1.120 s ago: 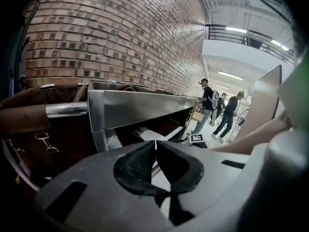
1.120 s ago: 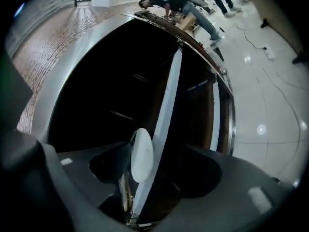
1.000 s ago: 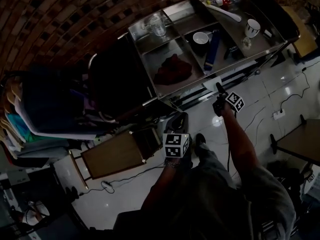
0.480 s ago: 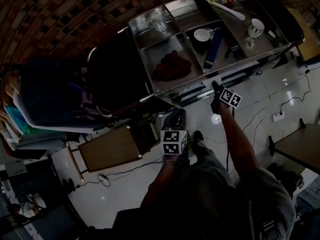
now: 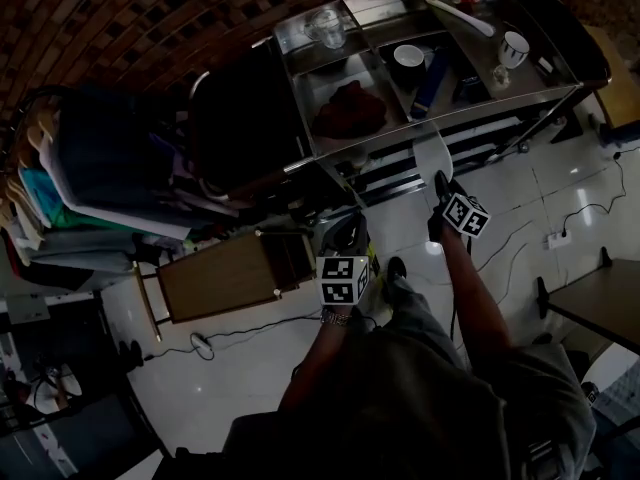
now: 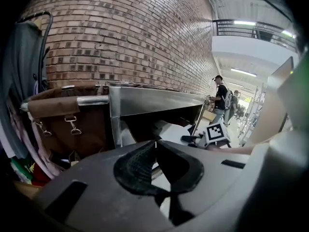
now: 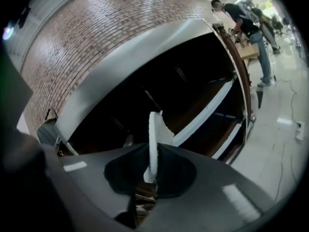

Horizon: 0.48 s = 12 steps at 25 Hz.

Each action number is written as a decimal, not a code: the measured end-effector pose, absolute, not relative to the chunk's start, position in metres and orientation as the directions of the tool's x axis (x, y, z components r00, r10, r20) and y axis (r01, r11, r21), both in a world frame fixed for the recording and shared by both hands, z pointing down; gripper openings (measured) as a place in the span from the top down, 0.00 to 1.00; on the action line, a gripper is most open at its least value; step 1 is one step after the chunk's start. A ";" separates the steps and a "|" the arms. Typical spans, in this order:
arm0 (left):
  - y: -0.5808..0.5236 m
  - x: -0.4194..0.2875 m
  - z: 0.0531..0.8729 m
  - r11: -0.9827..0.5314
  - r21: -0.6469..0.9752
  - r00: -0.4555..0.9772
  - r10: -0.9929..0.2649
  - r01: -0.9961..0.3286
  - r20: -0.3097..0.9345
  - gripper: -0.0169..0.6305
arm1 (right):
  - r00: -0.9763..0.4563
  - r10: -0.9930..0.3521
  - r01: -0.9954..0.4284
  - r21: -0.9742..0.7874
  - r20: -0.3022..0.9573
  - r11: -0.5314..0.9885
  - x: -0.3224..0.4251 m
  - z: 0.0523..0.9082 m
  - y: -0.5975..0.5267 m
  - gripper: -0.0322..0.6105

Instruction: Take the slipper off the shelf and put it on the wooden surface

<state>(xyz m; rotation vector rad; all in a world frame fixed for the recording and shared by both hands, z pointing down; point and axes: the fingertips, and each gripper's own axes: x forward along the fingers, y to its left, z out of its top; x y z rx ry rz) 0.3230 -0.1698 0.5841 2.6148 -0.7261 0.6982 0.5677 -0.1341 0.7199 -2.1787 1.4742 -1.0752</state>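
Note:
A thin white slipper [image 5: 432, 156] sticks out at the front edge of the steel shelf unit [image 5: 500, 103], below its top tray. My right gripper [image 5: 440, 184] has the slipper's edge [image 7: 154, 129] between its jaws, which are closing with the pads pressing on it. The right gripper [image 7: 153, 164] faces the dark lower shelf. My left gripper [image 5: 352, 240] hangs over the floor near the unit's corner, shut and empty; in the left gripper view its tips [image 6: 155, 144] meet. The wooden surface [image 5: 215, 276], a small low table, stands to the left of it.
The top tray holds a red cloth [image 5: 350, 108], a glass jar [image 5: 327, 28], a white bowl [image 5: 408, 55], a mug [image 5: 515, 46] and a blue object [image 5: 433, 76]. A dark bag [image 5: 240, 138] hangs left of the unit. Cables [image 5: 590, 208] cross the glossy floor. People stand far off.
The right gripper has shut on the slipper and drawn back slightly from the shelf, so more of the slipper shows. The left gripper has hardly moved.

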 end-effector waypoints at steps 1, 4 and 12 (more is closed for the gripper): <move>-0.167 0.315 0.582 -0.809 0.187 0.749 -0.393 -0.558 0.533 0.96 | 0.205 -0.882 -0.677 -0.589 0.425 -0.441 0.559 0.717 -0.122 0.90; -0.159 0.285 0.576 -0.798 0.190 0.749 -0.413 -0.572 0.519 0.96 | 0.233 -0.863 -0.702 -0.537 0.448 -0.468 0.527 0.710 -0.086 0.90; -0.120 0.140 0.567 -0.787 0.163 0.750 -0.470 -0.595 0.465 0.96 | 0.325 -0.837 -0.741 -0.432 0.440 -0.514 0.397 0.687 -0.017 0.90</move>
